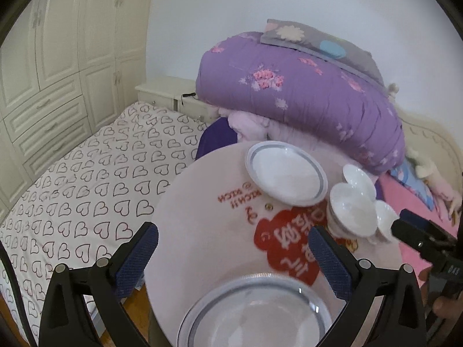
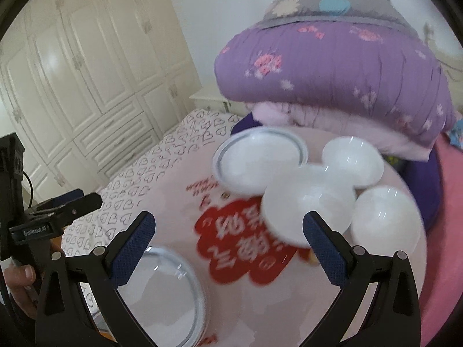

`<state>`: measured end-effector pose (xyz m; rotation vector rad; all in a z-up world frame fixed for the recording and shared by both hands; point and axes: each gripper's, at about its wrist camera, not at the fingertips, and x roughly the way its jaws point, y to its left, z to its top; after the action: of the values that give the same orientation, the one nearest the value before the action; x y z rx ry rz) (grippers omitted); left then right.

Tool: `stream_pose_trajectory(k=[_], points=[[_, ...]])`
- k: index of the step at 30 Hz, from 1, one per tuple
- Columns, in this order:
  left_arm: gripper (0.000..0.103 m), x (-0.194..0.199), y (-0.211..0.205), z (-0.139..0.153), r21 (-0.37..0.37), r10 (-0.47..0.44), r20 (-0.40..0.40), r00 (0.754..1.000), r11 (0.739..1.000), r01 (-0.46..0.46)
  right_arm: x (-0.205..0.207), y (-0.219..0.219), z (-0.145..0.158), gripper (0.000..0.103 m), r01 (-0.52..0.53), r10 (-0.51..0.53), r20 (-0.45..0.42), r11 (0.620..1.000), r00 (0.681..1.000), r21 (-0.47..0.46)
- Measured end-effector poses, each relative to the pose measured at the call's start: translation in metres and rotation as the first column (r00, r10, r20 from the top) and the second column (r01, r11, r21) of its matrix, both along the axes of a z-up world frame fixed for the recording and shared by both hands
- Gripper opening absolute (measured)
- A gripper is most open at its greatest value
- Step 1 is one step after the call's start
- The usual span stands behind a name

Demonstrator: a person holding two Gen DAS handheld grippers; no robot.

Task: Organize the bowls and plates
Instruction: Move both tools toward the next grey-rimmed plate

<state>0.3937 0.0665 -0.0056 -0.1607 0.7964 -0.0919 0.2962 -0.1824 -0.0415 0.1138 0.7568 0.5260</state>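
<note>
A round pink table [image 1: 202,231] with a red logo holds the dishes. A grey-rimmed white plate [image 1: 254,312] lies at the near edge, just in front of my open, empty left gripper [image 1: 231,251]. A second grey-rimmed plate [image 1: 286,173] lies at the far side. Three white bowls [image 1: 353,211] cluster at the right. In the right wrist view the near plate [image 2: 162,292] is low left, the far plate [image 2: 257,159] beyond, and the bowls [image 2: 309,208] just ahead of my open, empty right gripper [image 2: 228,240]. That view is blurred.
A bed with a heart-print sheet [image 1: 86,188] lies left of the table. A rolled purple quilt [image 1: 303,92] and pillow are stacked behind it. White wardrobes [image 1: 58,57] line the left wall. A pink blanket [image 1: 411,196] lies to the right.
</note>
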Motion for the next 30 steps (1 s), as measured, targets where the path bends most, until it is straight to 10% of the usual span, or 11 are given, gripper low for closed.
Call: stream_pose_trajectory(k=[11,30], points=[[0.102,0.128,-0.014,-0.013,-0.025,0.032,-0.115,0.993,0.999,-0.035,0.123,-0.010,0.012,0.103,-0.054,0.049,-0.078,0.997,0.996,-0.061],[0.090,0.311,-0.061,-0.120,-0.077,0.004,-0.355,0.935,0.996,-0.033,0.280,0.011,-0.086,0.102,-0.188,0.109,-0.411,0.969,0.905,-0.158]])
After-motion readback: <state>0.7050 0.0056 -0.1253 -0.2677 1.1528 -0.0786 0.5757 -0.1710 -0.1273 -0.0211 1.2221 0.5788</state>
